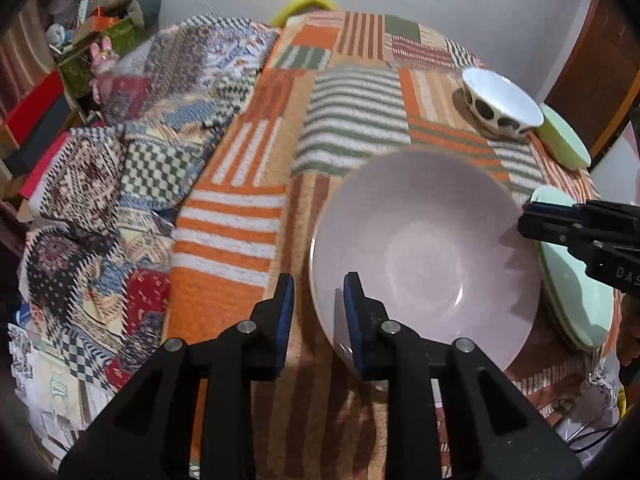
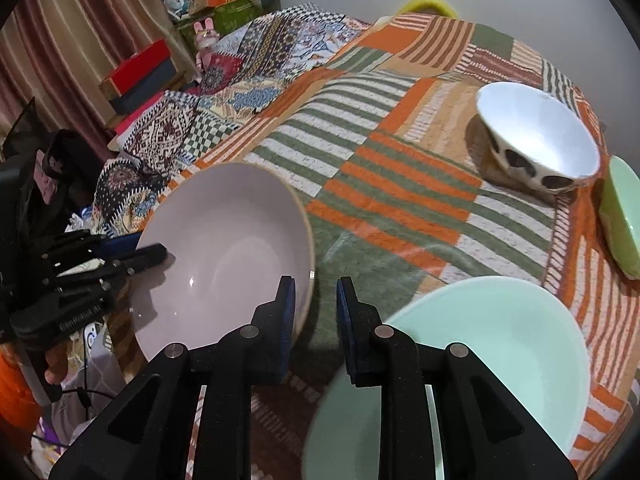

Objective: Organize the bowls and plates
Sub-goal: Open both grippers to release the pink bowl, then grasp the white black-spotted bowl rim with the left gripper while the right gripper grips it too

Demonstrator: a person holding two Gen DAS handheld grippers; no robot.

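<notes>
A large pale pink bowl (image 1: pixel 424 256) (image 2: pixel 224 248) sits on the patchwork table cloth (image 1: pixel 248 200). My left gripper (image 1: pixel 318 304) straddles its near-left rim, jaws slightly apart, one pad inside and one outside. My right gripper (image 2: pixel 316 308) is open over the pink bowl's right rim, beside stacked mint green plates (image 2: pixel 492 360) (image 1: pixel 576 288). It also shows in the left wrist view (image 1: pixel 536 220). A white bowl with dark spots (image 1: pixel 500 100) (image 2: pixel 536 136) stands at the far right, a light green bowl (image 1: pixel 564 136) (image 2: pixel 622 220) next to it.
The table's left edge drops to a patterned quilt (image 1: pixel 120 168) (image 2: pixel 224 92). Boxes and clutter (image 1: pixel 80 40) stand at the far left by a curtain (image 2: pixel 80 40). A brown door (image 1: pixel 592 68) is at the far right.
</notes>
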